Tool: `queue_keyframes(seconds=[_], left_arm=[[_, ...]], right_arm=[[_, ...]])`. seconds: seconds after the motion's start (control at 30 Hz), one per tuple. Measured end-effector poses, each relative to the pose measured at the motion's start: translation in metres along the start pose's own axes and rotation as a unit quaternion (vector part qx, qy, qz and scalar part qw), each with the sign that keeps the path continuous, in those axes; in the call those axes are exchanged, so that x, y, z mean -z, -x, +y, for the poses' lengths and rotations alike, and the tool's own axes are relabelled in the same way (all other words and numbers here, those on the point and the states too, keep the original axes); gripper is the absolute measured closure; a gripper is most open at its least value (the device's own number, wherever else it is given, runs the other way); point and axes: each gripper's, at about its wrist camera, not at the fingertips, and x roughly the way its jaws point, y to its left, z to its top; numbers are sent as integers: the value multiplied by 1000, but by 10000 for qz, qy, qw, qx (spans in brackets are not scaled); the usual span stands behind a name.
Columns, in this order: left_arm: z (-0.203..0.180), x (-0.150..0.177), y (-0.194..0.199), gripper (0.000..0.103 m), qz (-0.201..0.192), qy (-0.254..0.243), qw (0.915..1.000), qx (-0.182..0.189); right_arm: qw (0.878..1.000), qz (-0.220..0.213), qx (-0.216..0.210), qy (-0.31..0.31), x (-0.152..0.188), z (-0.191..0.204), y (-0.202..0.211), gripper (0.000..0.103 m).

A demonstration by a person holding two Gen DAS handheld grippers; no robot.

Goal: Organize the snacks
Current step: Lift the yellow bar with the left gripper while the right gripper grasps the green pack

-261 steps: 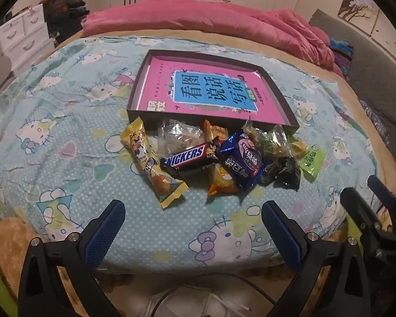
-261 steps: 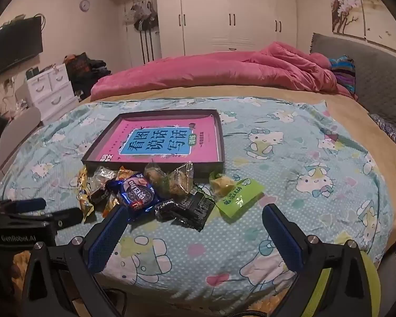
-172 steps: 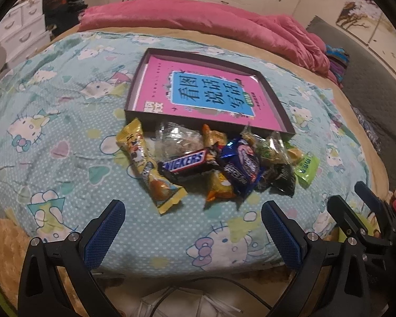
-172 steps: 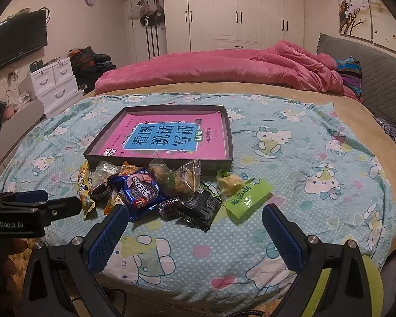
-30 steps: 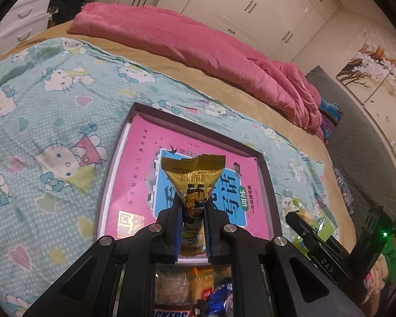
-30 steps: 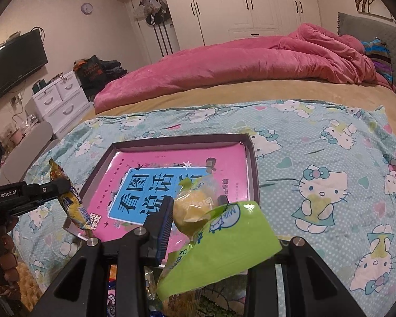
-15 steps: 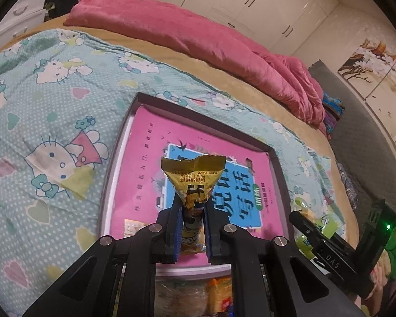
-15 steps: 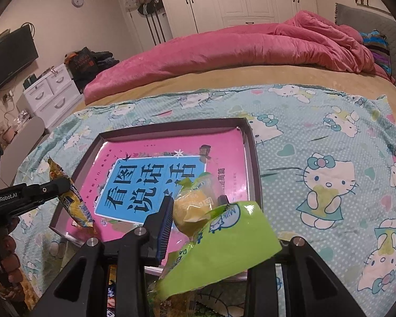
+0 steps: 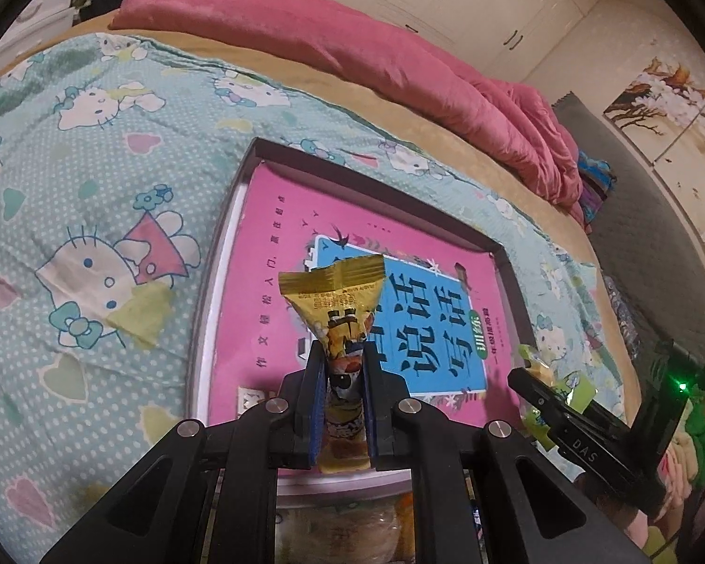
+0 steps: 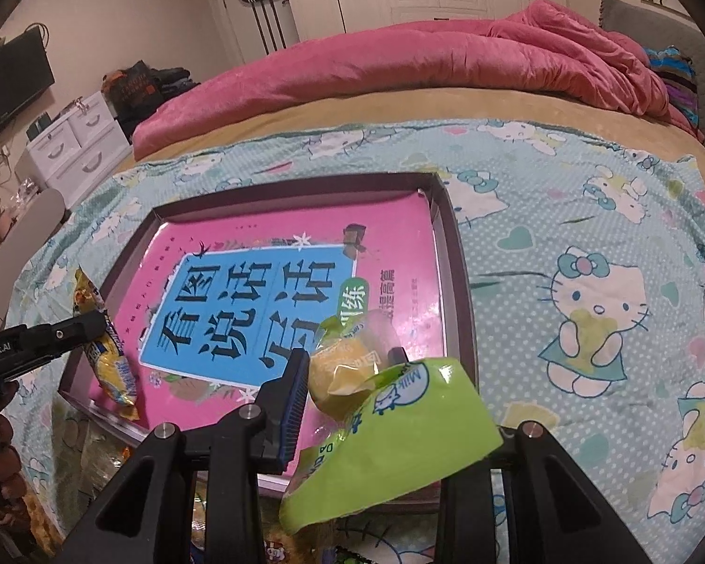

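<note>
Tongs [image 9: 342, 366] lower over tray [image 9: 506, 257] than before.

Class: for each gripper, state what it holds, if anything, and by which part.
Left gripper: long yellow snack packet, clamped near its middle. Right gripper: small yellow wrapped snack, pinched across its body together with the green packet.

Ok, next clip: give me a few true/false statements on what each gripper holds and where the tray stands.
1. The left gripper is shut on the yellow snack packet. True.
2. The right gripper is open and holds nothing. False: it grips the green packet and a yellow-wrapped snack.
3. The tray lies on the Hello Kitty sheet. True.
4. The pink blanket covers the tray. False: it lies beyond the tray.
</note>
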Motion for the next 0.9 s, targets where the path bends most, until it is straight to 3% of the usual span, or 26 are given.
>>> queue_keyframes(seconds=[0.63,0.77,0.9], left_arm=[[5,6,-8,89,164,-26,9999,-1],[5,6,-8,89,179,-55,9998,11],[4,6,-7,89,176,-59,9998,12]], right_arm=[[9998,129,132,-75,6,-3,-4,66],[9998,58,158,-115,7,-5,2,57],[9997,22,197,-155,8,-7,8,55]])
